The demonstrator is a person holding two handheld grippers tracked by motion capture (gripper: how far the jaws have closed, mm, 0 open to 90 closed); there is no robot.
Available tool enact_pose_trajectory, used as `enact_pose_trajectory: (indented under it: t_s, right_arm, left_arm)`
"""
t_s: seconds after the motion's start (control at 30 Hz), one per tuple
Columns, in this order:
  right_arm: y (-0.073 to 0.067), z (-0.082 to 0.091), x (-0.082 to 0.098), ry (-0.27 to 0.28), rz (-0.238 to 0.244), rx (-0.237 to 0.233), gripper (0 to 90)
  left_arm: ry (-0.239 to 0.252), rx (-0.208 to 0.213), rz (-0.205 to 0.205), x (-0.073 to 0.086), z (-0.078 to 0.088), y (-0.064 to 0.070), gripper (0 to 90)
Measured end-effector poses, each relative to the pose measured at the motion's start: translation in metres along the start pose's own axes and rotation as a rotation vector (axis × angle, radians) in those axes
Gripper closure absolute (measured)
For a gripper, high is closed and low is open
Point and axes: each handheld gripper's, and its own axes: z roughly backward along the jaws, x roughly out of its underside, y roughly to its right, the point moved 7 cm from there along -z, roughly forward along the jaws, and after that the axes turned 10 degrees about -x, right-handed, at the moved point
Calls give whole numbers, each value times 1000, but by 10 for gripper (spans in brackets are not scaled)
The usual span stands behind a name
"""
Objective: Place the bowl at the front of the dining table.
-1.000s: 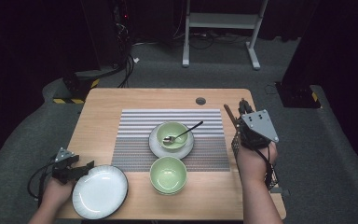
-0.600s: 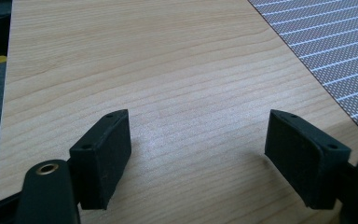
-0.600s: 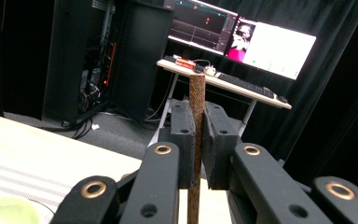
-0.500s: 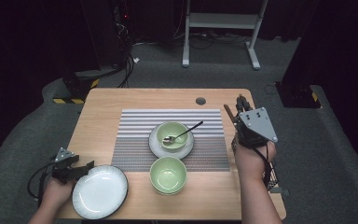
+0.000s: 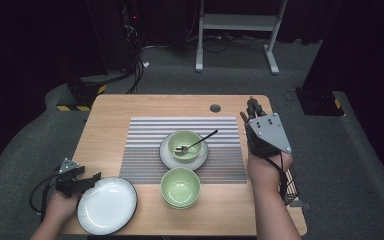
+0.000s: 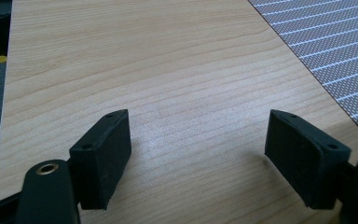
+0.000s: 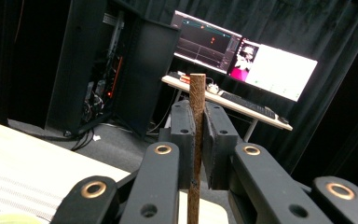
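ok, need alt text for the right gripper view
The right claw is shut on a thin brown stick that stands upright between its black jaws. Behind it are lit monitors on a desk, dark curtains, and a corner of the wooden table.

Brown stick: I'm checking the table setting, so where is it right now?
The brown stick stands upright, clamped in the right tongs, at the table's right edge beside the striped placemat.

Count on the table: two green bowls, one far and one near; two plates, one white at near left, one under the far bowl; one spoon; one striped mat; one brown stick; two grippers, left and right.
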Motion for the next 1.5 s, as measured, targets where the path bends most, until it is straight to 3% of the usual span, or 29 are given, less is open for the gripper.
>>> enact_pose_trajectory:
  t_s: [0.43, 0.73, 1.5]
  right_arm:
    - [-11, 2, -11, 52, -30, -49, 838]
    - [-21, 3, -15, 86, -89, -110, 838]
    - [-46, 6, 12, 103, -174, -197, 838]
  left_arm:
    - [0, 1, 0, 0, 0, 0, 227]
    - [0, 1, 0, 0, 0, 0, 227]
    - [-3, 1, -1, 0, 0, 0, 225]
